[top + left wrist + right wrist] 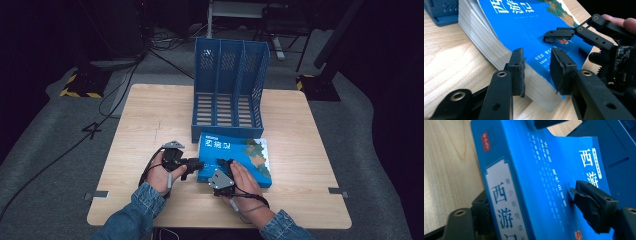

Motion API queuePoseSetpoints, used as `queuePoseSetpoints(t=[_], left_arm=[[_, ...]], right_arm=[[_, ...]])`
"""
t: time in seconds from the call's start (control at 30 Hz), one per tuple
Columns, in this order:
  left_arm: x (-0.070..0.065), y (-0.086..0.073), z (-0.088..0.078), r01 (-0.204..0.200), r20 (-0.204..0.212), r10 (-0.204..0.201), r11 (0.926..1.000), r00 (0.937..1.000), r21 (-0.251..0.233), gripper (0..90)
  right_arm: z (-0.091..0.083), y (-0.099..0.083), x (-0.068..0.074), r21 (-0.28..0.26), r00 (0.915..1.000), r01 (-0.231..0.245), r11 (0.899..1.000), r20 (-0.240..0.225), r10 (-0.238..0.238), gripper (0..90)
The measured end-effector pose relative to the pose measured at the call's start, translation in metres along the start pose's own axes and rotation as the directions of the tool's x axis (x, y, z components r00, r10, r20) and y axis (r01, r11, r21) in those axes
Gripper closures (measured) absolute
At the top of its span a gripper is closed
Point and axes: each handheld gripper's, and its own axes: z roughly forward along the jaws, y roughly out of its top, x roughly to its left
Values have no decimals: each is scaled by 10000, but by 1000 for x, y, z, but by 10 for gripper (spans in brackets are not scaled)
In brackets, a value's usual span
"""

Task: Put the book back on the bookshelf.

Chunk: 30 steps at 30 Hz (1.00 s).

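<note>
The blue book lies flat on the table, just ahead of your grippers and in front of the blue file rack. Your right gripper bites across its spine edge, one jaw under, one pressing the cover; your left gripper stands parted around the near corner (pads not yet pressing). The lift seems in hand; next, likely raise it upright for a rack slot.
</note>
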Motion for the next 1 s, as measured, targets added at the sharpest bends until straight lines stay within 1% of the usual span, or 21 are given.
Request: queuePoseSetpoints(t=[0.07,0.1,0.13,0.17,0.23,0.3,0.4,0.43,0.53,0.57,0.6,0.63,0.67,0.7,0.73,0.77,0.8,0.9,0.93,0.97,1.0], left_arm=[[0,0,-2,68,207,-63,9996,9998,-267,611],[0,1,-3,155,354,-141,9991,9993,-399,608],[1,1,-5,161,489,-132,9981,9987,-596,598],[1,2,-8,164,485,-122,9960,9987,-875,579],[3,3,-12,156,362,-112,9920,9993,-1256,568],[6,3,-16,282,317,-236,9872,9992,-1567,555],[12,3,-22,496,220,-462,9804,9987,-1905,549],[13,3,-23,511,218,-478,9795,9986,-1951,548],[17,3,-24,543,19,-551,9780,9985,-2013,537],[19,2,-24,462,-102,-491,9793,9987,-1972,536],[20,2,-24,454,-236,-510,9793,9984,-1974,535],[22,1,-24,380,-376,-460,9807,9982,-1917,532],[22,1,-24,380,-376,-460,9807,9982,-1917,525],[25,1,-25,171,-692,-304,9825,9971,-1857,525],[26,0,-25,111,-914,-282,9832,9954,-1820,519],[28,-1,-25,-56,-1240,-166,9844,9921,-1760,516],[30,-1,-25,-174,-1444,-70,9858,9895,-1668,514],[35,-3,-23,-322,-1772,61,9889,9842,-1448,505],[37,-3,-23,-327,-1884,67,9902,9821,-1355,505],[39,-4,-23,-322,-1915,70,9911,9815,-1291,505],[41,-4,-23,-308,-2005,59,9921,9797,-1215,505]], right_arm=[[-1,2,1,75,9996,276,9996,47,-277,300],[-2,3,1,90,9993,366,9993,65,-366,311],[-2,3,1,96,9993,371,9993,81,-372,312],[-2,3,0,75,9994,347,9994,20,-347,308],[1,2,-1,42,9993,365,9993,-35,-365,291],[4,1,0,-93,9993,333,9994,184,-332,293],[7,3,-1,253,9983,181,9995,554,-195,311],[8,3,-2,346,9989,75,9994,458,-91,308],[8,4,-3,384,9993,22,9993,371,-36,308],[8,5,-4,421,9993,83,9991,360,-98,309],[8,5,-5,506,9995,218,9985,221,-229,310],[8,6,-5,527,9995,200,9984,216,-212,310],[8,6,-5,527,9995,200,9984,216,-212,310],[8,6,-5,539,9997,110,9985,196,-121,312],[8,6,-6,537,9998,168,9984,113,-175,330],[7,7,-6,493,9998,165,9986,125,-171,359],[5,8,-7,443,9994,324,9985,121,-330,400],[-1,13,-12,312,9989,434,9986,175,-440,505],[-4,14,-15,269,9993,278,9993,225,-284,538],[-8,17,-20,204,9994,180,9996,289,-186,568],[-10,18,-23,197,9997,107,9998,230,-111,577]])
